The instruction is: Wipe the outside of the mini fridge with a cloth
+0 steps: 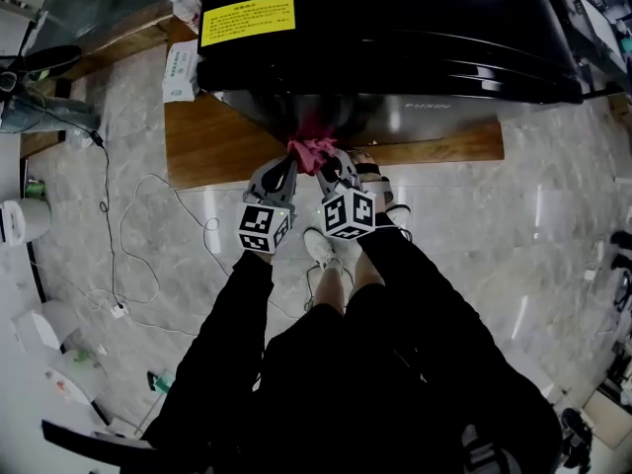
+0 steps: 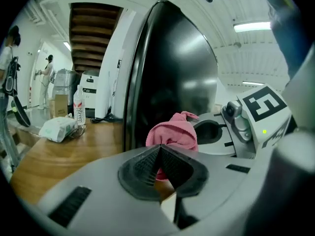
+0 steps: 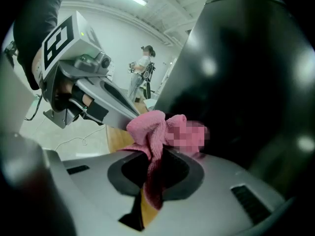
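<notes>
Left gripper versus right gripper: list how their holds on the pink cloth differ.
The left gripper nearly closes on a sliver of cloth; the right gripper gapes wider round a thick fold. The left gripper takes the cloth's left side, the right gripper its right. Both are shut on it, by the mini fridge.

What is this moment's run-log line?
left gripper: shut on pink cloth | right gripper: shut on pink cloth | place: mini fridge front

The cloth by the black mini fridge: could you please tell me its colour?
Pink; the crumpled pink cloth shows best in the right gripper view.
</notes>
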Tool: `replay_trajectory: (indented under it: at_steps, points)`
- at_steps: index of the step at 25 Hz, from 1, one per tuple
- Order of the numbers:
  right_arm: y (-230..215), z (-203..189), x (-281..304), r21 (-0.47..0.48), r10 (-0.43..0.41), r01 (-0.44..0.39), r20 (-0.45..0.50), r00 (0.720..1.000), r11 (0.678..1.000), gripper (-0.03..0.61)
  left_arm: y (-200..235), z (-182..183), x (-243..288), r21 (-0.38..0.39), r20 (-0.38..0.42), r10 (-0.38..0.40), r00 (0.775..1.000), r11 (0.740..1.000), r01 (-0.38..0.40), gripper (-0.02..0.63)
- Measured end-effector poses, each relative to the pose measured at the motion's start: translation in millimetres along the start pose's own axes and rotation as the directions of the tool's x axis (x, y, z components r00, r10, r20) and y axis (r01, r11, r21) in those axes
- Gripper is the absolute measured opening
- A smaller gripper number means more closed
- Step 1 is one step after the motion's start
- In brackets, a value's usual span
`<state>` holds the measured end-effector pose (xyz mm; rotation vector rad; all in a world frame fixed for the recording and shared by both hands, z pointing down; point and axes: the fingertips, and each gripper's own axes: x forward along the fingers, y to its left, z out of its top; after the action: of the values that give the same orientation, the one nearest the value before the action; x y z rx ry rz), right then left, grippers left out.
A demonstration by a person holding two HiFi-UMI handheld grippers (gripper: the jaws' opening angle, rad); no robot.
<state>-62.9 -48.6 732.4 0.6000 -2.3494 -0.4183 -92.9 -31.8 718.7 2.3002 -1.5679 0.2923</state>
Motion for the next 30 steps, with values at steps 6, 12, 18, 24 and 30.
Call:
replay_trajectory:
  at_steps: [6, 12, 18, 24, 30]
  points:
    - [24.8, -42.0, 33.9, 0.074, 0.051, -0.045, -0.078, 0.996, 0.996, 0.052, 11.6, -50.2, 13.1, -0.052, -0.070, 0.019, 0.997, 0.998, -0.023, 0.005]
    - [26.5, -34.8, 23.0, 0.105, 0.085, -0.081, -0.033, 0.996, 0.991, 0.054, 1.1, -37.2, -4.2, -0.051, -0.054, 0.007, 0.999, 0.999, -0.010, 0.005]
    - [-12.7, 40.8, -92.4, 0.088, -0.064, 0.052, 0.150, 0.987, 0.995, 0.054, -58.0, 55.5, -69.4, 0.049, 0.069, -0.092, 0.993, 0.995, 0.088, 0.005]
    - [-70.0, 88.7, -216.5, 0.162, -0.252, 0.223, 0.185, 0.950, 0.961, 0.054, -129.5, 161.4, -116.5, 0.073, 0.236, -0.194, 0.952, 0.981, 0.182, 0.005]
    - [-134.3, 92.1, -310.8, 0.273, -0.443, 0.386, 0.194, 0.875, 0.881, 0.054, -199.8, 248.2, -117.9, 0.132, 0.338, -0.319, 0.886, 0.948, 0.291, 0.005]
